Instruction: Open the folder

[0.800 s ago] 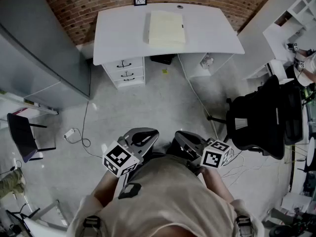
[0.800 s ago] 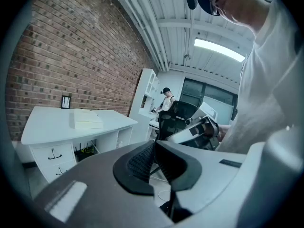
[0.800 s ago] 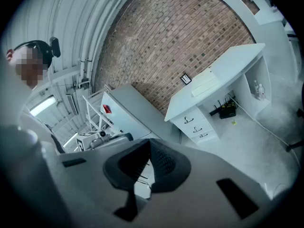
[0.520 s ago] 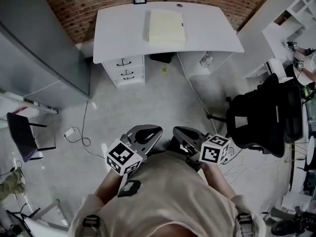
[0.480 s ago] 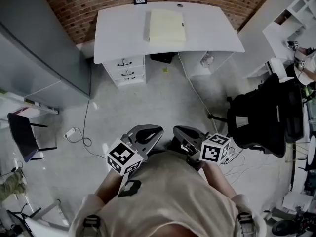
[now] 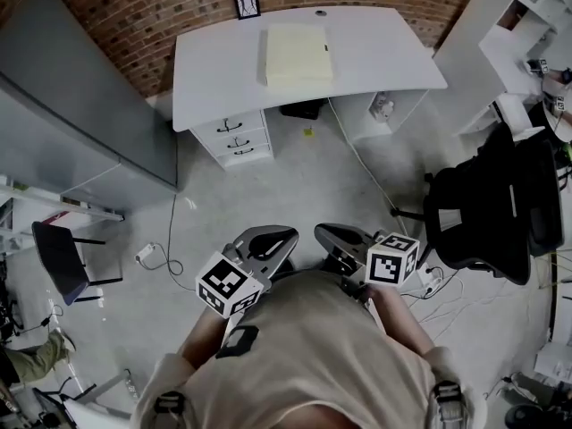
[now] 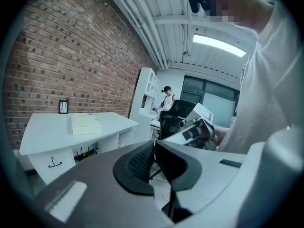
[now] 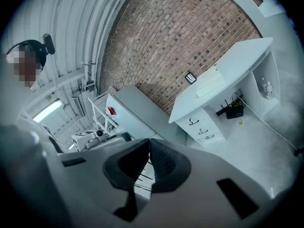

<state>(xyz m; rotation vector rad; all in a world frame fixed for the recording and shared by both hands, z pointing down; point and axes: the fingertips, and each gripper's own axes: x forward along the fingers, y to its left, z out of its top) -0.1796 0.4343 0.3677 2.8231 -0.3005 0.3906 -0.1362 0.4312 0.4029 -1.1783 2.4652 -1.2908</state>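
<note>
The pale folder (image 6: 298,54) lies flat on the white counter (image 6: 393,52) by the brick wall, well apart from the person; the step in hand looks like the approach, so best come up square to it and part one set of jaws before reaching its free edge; the left hand-held gripper (image 7: 155,144) and right hand-held gripper (image 8: 149,140) are both closed on nothing, side by side near the torso, tipped slightly downward
</note>
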